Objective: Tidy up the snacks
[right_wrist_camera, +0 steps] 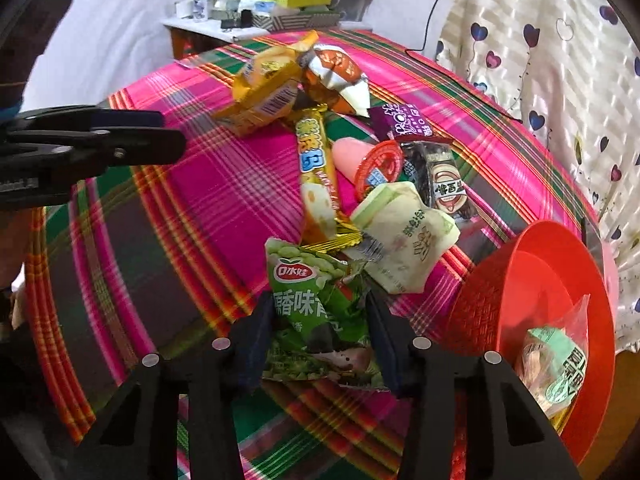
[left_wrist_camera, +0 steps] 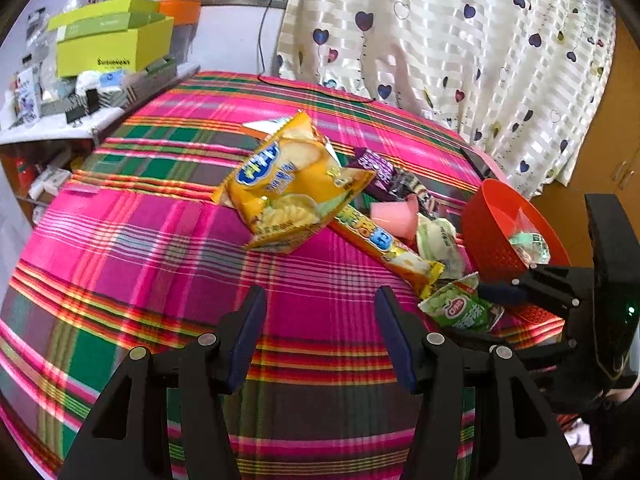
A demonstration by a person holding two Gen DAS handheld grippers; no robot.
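Observation:
Snack packets lie in a pile on the plaid table. My right gripper [right_wrist_camera: 318,332] has its fingers on both sides of a green pea snack packet [right_wrist_camera: 316,308], which also shows in the left wrist view [left_wrist_camera: 460,306]; the jaws look closed onto it. A red basket [right_wrist_camera: 552,304] at the right holds one clear packet with a green label [right_wrist_camera: 560,368]. My left gripper [left_wrist_camera: 320,336] is open and empty over bare cloth, left of the pile. A big yellow chip bag [left_wrist_camera: 288,184], a long yellow bar [right_wrist_camera: 316,176], a pink jelly cup [right_wrist_camera: 360,160] and a pale green packet [right_wrist_camera: 404,236] lie in the pile.
A purple packet [right_wrist_camera: 404,122], a dark coffee candy packet [right_wrist_camera: 440,180] and an orange-silver packet [right_wrist_camera: 340,76] lie behind. A side table with yellow-green boxes [left_wrist_camera: 108,40] stands at the far left. A heart-patterned curtain [left_wrist_camera: 460,48] hangs behind the table.

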